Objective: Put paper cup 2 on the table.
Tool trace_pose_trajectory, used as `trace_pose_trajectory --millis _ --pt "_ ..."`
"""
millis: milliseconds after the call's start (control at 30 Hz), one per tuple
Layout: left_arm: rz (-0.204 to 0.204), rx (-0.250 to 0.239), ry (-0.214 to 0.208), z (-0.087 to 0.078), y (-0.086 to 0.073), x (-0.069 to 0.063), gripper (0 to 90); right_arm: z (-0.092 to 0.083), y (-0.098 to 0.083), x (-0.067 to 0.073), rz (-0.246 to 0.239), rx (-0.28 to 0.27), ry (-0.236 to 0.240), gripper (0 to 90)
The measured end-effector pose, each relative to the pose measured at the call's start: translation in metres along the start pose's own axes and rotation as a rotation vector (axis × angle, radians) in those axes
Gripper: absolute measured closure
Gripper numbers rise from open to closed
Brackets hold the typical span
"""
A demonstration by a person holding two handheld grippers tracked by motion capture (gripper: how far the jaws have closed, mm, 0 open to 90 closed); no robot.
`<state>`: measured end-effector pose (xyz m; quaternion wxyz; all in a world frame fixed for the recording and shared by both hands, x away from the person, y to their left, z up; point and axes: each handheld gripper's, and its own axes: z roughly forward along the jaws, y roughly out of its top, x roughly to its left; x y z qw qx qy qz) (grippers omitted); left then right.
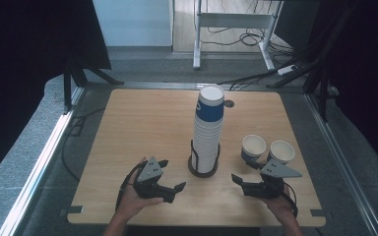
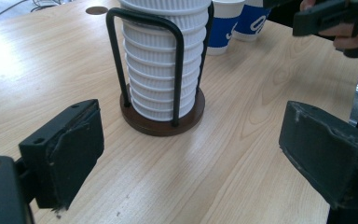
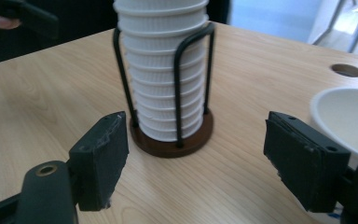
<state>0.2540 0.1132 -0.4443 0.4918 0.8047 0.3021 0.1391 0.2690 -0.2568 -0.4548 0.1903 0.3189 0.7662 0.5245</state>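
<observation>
— The right gripper [image 1: 239, 181] sits near the table's front edge, jaws apart, nothing between them. The left gripper [image 1: 173, 175] is the same, gaping and empty.

— And between them?

— The stack of paper cups [image 1: 208, 129], upright in its wire holder [image 1: 194, 162] on a round brown base, just beyond both grippers.

— Anything further out?

— Two loose cups [image 1: 253, 146] side by side on the wooden table [image 1: 142, 123], just past the right gripper.
</observation>
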Motion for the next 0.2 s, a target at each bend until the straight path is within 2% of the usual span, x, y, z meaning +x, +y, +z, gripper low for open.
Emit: trace_pose_trajectory --millis 200 --pt "-0.018 -0.005 0.011 0.0015 0.0002 0.0048 6.5 -0.0049 0.004 -0.0008 0.006 -0.069 0.023 21.6"
